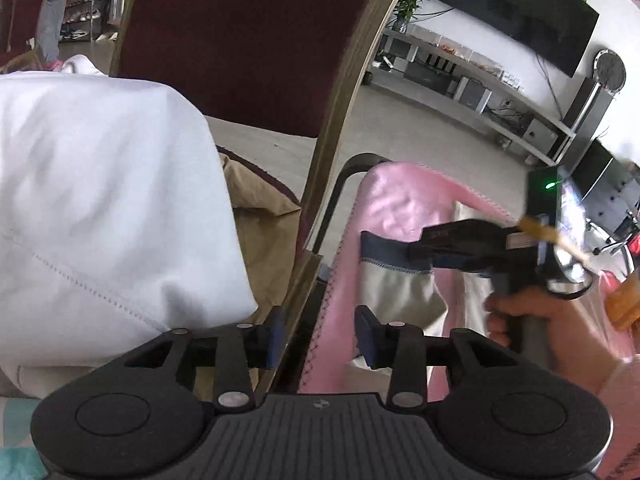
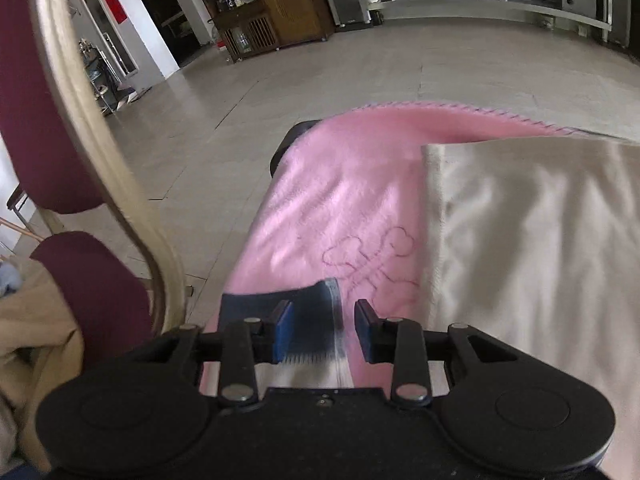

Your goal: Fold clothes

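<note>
Both grippers work the cream garment (image 2: 520, 240) on the pink blanket (image 2: 340, 200). Right gripper (image 2: 322, 330), jaws apart, straddles its navy hem (image 2: 312, 320): bite deep before lifting. Left gripper (image 1: 320, 336) hangs open and empty, white cloth (image 1: 100, 200) to its left.

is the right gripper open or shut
Open. In its own view the right gripper has its blue pads apart, straddling the navy collar of the beige garment, not pinching it.
</note>
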### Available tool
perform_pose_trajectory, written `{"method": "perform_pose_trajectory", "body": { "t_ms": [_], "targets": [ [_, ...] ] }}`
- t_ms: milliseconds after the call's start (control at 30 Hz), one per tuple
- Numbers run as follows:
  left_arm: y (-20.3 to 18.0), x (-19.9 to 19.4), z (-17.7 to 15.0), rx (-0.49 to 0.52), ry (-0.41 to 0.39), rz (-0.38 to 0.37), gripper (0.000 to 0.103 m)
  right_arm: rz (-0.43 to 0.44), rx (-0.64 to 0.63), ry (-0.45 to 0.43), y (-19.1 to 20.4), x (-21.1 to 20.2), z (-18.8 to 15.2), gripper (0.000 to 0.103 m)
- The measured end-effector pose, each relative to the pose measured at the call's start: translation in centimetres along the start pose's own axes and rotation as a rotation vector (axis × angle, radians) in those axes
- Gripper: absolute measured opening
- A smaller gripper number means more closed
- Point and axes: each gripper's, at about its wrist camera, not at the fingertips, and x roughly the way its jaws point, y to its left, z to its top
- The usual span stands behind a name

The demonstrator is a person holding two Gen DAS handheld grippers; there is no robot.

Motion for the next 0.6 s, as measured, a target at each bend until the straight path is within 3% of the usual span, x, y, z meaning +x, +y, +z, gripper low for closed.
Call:
{"method": "perform_pose_trajectory", "body": {
  "t_ms": [33, 67, 167, 267, 400, 467, 533, 600],
  "targets": [
    [0.0, 0.0, 0.0, -0.002, -0.003, -0.009, 0.039, -0.002, -0.007, -0.007, 0.1, 0.3, -0.1, 0.01],
    [0.1, 0.0, 0.1, -0.005, -0.006, -0.02, 0.04, 0.002, -0.018, -0.012, 0.1, 0.2, -0.3, 0.007],
    [0.9, -0.3, 0.2, -0.047, -0.02, -0.096, 0.044, 0.068, -0.075, -0.066, 0.2, -3.0, -0.6, 0.006],
    [1.9, -1.4, 0.4, -0.088, -0.065, -0.215, 0.05, 0.218, -0.103, -0.123, -0.5, -8.6, -1.0, 0.006],
    [3.0, -2.7, 0.4, -0.108, -0.121, -0.408, 0.073, 0.434, -0.132, -0.157, -2.2, -16.4, -2.1, 0.006],
    [3.8, -3.3, 0.3, -0.133, -0.146, -0.551, 0.077, 0.524, -0.156, -0.176, -2.9, -20.3, -3.0, 0.006],
    [4.7, -3.9, 0.2, -0.166, -0.174, -0.687, 0.087, 0.6, -0.165, -0.19, -3.6, -23.1, -3.8, 0.006],
    [5.5, -4.4, 0.0, -0.194, -0.196, -0.8, 0.088, 0.671, -0.176, -0.202, -4.2, -25.8, -4.8, 0.006]
  ]
}}
